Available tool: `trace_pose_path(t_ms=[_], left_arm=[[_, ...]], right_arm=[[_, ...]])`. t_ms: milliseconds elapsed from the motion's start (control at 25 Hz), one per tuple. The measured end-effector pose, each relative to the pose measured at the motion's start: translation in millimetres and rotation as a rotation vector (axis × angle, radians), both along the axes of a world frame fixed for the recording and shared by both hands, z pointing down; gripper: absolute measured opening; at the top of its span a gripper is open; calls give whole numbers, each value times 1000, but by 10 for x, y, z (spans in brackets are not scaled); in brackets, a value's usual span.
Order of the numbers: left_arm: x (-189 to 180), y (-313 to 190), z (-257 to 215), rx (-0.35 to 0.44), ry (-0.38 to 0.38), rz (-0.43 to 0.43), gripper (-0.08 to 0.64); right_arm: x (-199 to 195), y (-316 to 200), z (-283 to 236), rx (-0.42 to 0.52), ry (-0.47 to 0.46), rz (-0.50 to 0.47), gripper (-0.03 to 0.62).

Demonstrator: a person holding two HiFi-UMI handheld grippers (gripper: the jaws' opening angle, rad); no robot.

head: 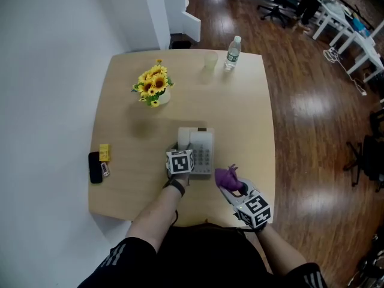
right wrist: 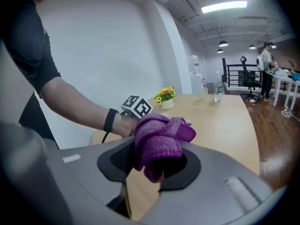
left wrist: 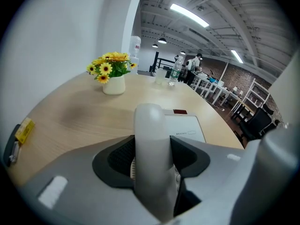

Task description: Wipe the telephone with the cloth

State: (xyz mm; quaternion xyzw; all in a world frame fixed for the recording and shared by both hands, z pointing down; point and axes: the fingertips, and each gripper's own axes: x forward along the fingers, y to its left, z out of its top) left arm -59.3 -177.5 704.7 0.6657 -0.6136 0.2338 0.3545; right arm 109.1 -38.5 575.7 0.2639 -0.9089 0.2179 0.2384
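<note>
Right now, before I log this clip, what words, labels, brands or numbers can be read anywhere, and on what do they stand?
No text can be read in any view.
Telephone: a short printed line on its white top panel, too blurred to read.
Water bottle: a label, too small to read.
Yellow packet near the table's left edge: any print is too small to read.

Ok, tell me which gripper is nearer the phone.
Left. The left gripper is shut on the handset of the phone. The right gripper, shut on the cloth, is just off the phone's right side, toward the person.
</note>
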Motion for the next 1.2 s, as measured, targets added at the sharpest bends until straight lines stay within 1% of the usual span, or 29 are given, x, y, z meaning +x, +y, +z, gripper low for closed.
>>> trace_pose_path(t_ms=[200, 360, 480, 600, 640, 760, 840, 920, 1040, 1200], left_arm=[[22, 29, -37, 10, 36, 51, 249], [12, 67, -277, 69, 69, 107, 259], [9, 196, -539, 123, 91, 185, 259], [-94, 395, -859, 193, 81, 260, 259], [-139, 475, -972, 215, 91, 281, 259], [-224, 794, -1303, 282, 155, 361, 255], [-277, 1032, -1498, 338, 166, 422, 243], [-358, 1250, -1647, 379, 186, 449, 233], [-439, 1544, -1826, 420, 238, 465, 225], [-370, 1859, -1986, 439, 270, 544, 227]], right_arm=[[-27, -17, -57, -25, -53, 27, 140], [-61, -58, -152, -34, -112, 68, 140], [-102, -52, -267, -32, -154, 90, 140], [-126, -25, -356, -45, -179, 122, 140], [-135, -17, -384, -52, -187, 137, 140], [-160, 24, -499, -49, -227, 186, 140], [-172, 54, -595, -39, -261, 220, 140], [-191, 101, -708, -24, -290, 242, 138], [-225, 257, -870, -1, -302, 230, 138], [-243, 491, -990, 27, -284, 179, 138]])
